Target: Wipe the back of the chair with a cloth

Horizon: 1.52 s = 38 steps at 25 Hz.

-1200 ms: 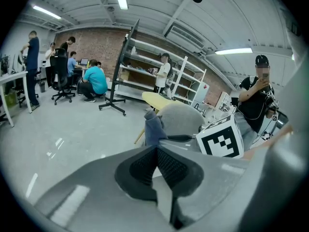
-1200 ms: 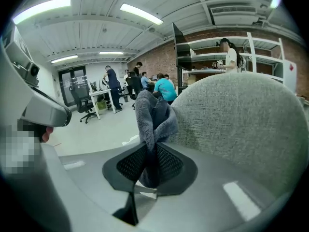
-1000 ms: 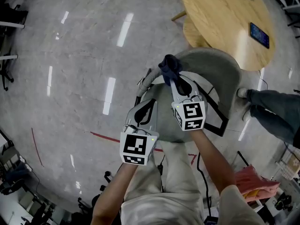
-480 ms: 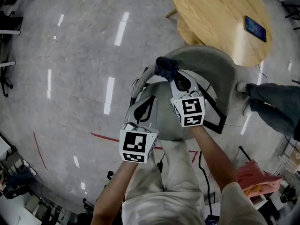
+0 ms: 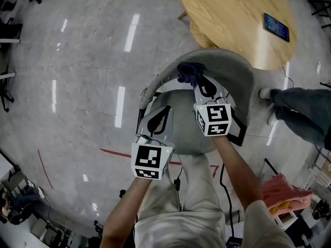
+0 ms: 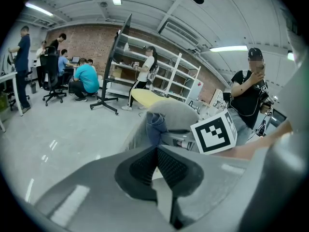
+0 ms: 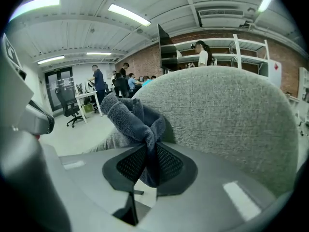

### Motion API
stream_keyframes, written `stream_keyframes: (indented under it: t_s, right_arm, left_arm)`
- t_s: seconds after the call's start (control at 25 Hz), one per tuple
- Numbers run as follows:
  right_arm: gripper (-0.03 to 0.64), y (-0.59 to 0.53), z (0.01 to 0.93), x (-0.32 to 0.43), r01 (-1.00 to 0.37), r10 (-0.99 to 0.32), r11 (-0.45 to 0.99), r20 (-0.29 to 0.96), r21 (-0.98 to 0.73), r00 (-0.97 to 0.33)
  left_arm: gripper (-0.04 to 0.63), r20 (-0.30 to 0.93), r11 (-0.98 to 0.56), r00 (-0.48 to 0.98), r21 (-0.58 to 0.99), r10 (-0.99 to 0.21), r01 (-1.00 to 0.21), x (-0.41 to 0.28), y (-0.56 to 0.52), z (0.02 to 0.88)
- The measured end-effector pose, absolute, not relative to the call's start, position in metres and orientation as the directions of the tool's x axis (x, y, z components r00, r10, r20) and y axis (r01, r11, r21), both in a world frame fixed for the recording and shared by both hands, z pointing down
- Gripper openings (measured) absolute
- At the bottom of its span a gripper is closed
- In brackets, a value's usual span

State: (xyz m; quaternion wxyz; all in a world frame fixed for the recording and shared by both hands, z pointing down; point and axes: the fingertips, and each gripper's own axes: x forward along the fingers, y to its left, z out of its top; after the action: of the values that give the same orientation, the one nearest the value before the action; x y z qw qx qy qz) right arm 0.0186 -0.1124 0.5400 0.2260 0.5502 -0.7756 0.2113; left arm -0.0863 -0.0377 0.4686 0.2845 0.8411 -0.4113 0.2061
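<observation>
Jaws of the right gripper (image 5: 198,87) are clamped tight on a fold of the dark blue cloth (image 5: 189,74) — the bunched bulk bulges out past the pads and lies against the upper rim of the grey chair (image 5: 235,74) back. At 8 o'clock from the cloth, the left gripper (image 5: 158,119) hangs with its jaws pressed together on nothing. At 1 o'clock beyond the chair lies a round wooden table (image 5: 232,14).
</observation>
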Motion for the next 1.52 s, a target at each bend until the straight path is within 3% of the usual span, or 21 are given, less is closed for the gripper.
stream_keyframes:
  t_s: [1.52]
  right_arm:
    - [0.074,-0.038,0.539,0.187,-0.995,-0.782,-0.1,0.619,-0.013,0.07]
  left_arm:
    - [0.0,0.568,-0.663,0.695,0.314,-0.442,-0.679,0.01,0.009,0.462]
